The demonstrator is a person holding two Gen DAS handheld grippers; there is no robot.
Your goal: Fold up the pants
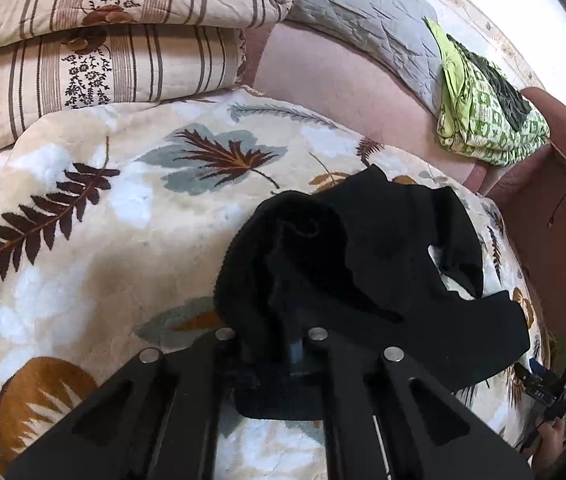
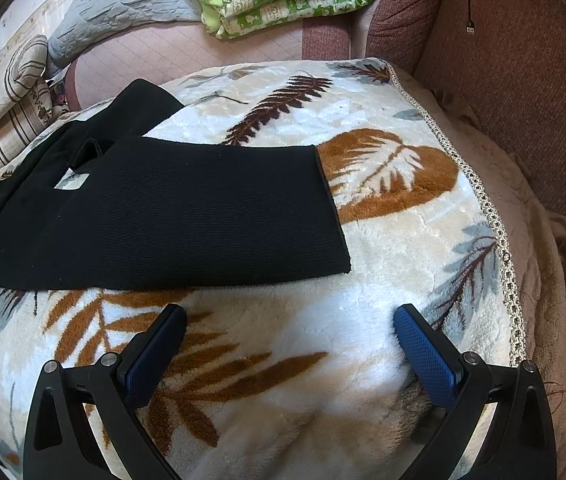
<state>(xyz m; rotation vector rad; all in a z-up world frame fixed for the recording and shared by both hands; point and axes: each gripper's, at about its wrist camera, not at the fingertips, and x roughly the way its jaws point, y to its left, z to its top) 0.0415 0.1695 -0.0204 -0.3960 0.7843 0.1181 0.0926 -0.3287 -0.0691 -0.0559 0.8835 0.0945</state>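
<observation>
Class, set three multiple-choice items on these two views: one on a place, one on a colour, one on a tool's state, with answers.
1. The pants lie on:
A. a leaf-print blanket
B. a wooden floor
C. a glass table

2. The pants are:
A. red
B. black
C. white

3. The right tool is:
A. shut on the pants
B. open
C. shut on a cable

Answers:
1 A, leaf print shows around the cloth.
2 B, black in both views.
3 B, its blue pads stand apart, short of the hem.

The left claw [image 1: 271, 344] is angled downward, its jaws closed together; the right claw [image 2: 289, 344] is angled downward, jaws spread wide.
</observation>
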